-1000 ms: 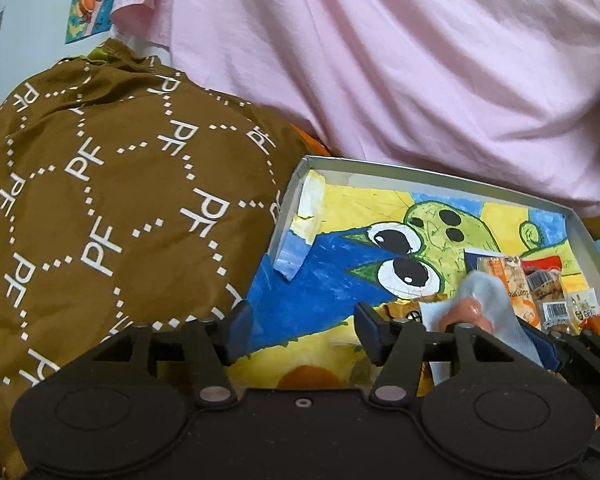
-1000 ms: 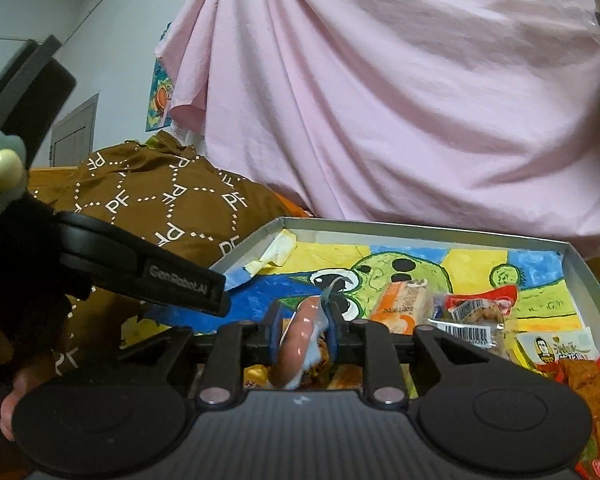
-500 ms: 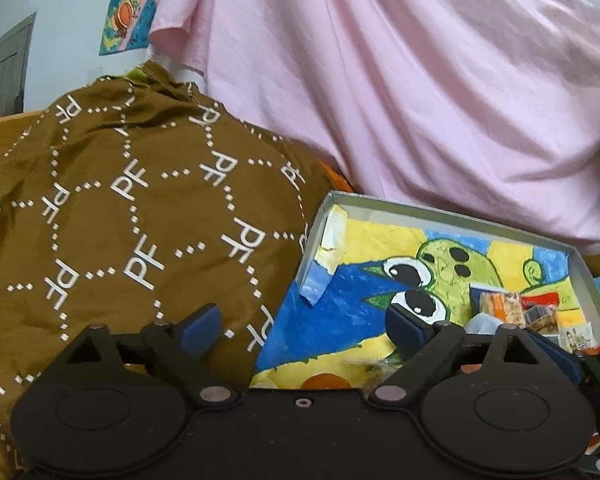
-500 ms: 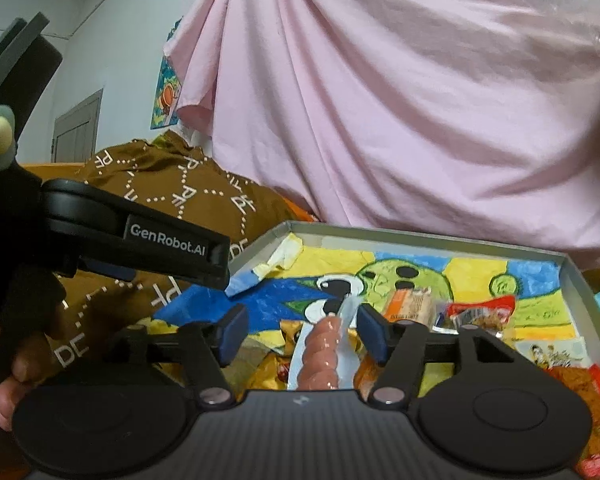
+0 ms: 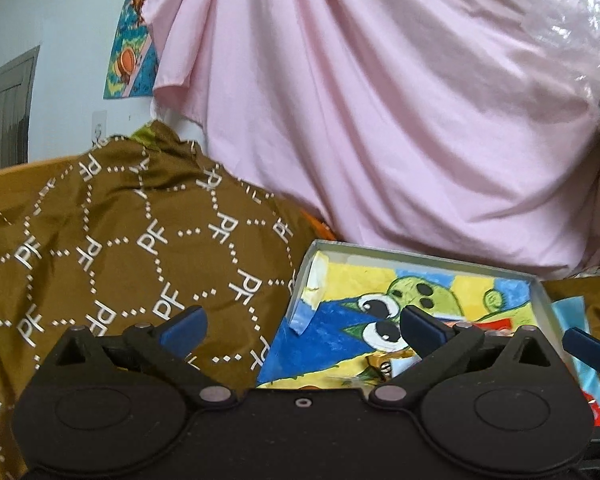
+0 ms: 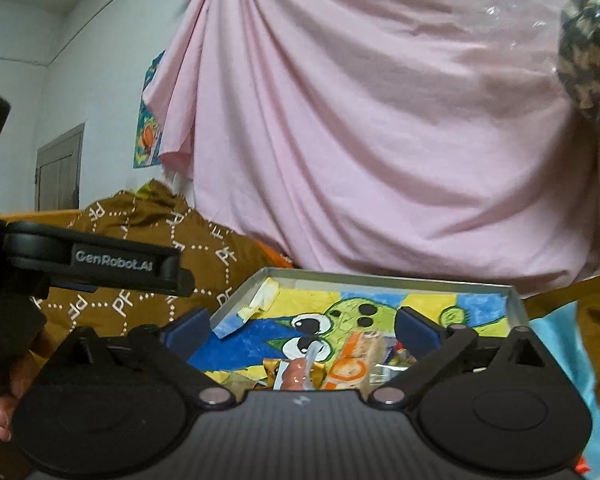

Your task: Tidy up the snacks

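A shallow box [image 6: 380,280] with a green cartoon frog painted inside holds several wrapped snacks. A pink sausage in a clear wrapper [image 6: 294,374] lies in it beside an orange packet [image 6: 354,360], just in front of my right gripper [image 6: 302,326], which is wide open and empty above them. My left gripper [image 5: 302,326] is wide open and empty over the box's left edge [image 5: 300,284]; the box's snacks are mostly hidden behind it. The right gripper's blue fingertip [image 5: 588,350] shows at the right of the left wrist view.
A brown "PF" patterned cloth [image 5: 120,248] covers the surface left of the box. A pink sheet [image 5: 380,120] hangs behind. The left gripper's body [image 6: 96,260] and the hand holding it show left in the right wrist view. A light blue item [image 6: 556,328] lies right of the box.
My right gripper opened and let go of the pink sausage, which now lies in the box. Both grippers opened wider and pulled back and up from the box.
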A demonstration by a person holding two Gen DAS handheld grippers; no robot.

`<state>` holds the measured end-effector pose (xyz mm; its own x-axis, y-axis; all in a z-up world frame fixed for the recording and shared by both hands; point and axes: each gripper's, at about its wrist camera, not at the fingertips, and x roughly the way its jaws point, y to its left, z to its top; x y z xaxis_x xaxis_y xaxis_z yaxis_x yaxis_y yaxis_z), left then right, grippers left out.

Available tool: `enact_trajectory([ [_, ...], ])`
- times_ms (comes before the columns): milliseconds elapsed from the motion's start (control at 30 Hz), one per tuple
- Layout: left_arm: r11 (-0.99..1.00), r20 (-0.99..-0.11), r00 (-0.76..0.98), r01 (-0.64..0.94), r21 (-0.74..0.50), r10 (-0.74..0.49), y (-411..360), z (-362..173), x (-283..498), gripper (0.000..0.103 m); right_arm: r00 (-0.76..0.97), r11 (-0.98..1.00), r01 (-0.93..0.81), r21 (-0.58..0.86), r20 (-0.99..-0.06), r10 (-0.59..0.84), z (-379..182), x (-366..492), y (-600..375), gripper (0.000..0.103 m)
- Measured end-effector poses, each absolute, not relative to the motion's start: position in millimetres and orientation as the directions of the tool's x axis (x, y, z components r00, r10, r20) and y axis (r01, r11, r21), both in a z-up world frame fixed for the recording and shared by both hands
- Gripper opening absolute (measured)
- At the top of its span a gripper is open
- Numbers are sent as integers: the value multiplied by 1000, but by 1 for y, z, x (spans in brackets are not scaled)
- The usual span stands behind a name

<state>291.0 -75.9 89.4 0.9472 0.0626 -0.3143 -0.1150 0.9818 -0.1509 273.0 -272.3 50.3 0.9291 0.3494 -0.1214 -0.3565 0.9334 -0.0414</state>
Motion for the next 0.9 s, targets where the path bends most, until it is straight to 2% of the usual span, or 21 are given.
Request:
enact_trajectory([
  [333,983,-276,960,-101,-152,56,-82,119,250,102,952,955,-297,-2,-82,296,73,233,-295,103],
  [667,985,-275,960,-100,-142,58,-91,117,207,102,969,971,-227,69,-83,232,75,194,-322,103],
  [900,981,-259,963,-115,-158,71,-96,110,177,102,982,980,-176,94,-51,182,75,165,-333,103],
])
